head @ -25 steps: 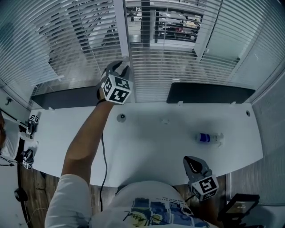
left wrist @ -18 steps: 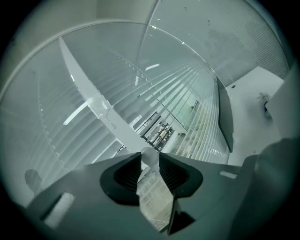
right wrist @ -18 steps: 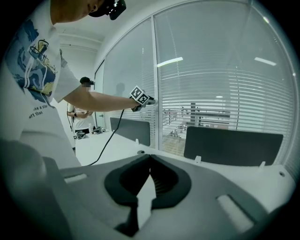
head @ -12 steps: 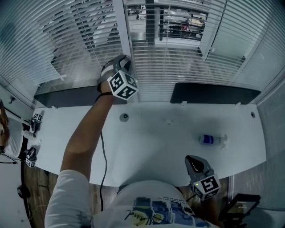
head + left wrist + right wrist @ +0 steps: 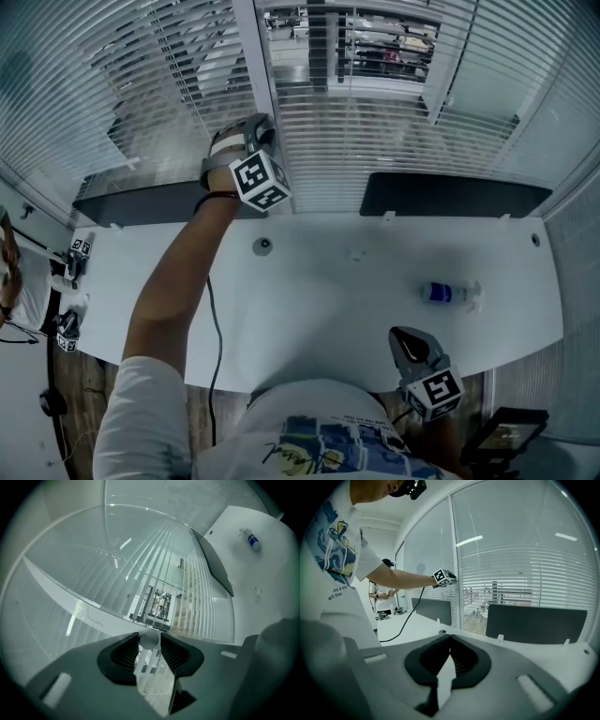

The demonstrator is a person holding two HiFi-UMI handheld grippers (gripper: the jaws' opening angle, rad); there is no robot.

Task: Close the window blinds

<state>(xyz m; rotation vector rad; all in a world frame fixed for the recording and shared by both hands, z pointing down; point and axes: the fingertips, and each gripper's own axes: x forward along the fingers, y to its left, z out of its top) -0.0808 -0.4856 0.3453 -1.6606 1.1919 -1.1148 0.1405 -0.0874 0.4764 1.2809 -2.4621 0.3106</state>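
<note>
On the left, the person reaches an arm over the white desk (image 5: 328, 309) to the window. The left gripper (image 5: 258, 125) is up by the white frame post, and it has the thin round wand (image 5: 149, 640) of the blinds between its tips. Both pads sit right against the wand, one on each side. Its jaws have just been opening a little, so I think the hold is getting softer. The blinds (image 5: 375, 141) hang behind the desk, across the whole window. Their slats lie nearly flat, and you can see the place outside through the gaps. So the blinds are not closed yet, and the step now is turning the wand to tip the slats. Next, I think the gripper needs to grab the wand tight again and twist it more, until the gaps are gone. Further right, a small bottle (image 5: 448, 292) with a blue label lies on the desk. The right gripper (image 5: 406, 342) waits low, near the person's tummy, with its tips together and nothing in them.
</note>
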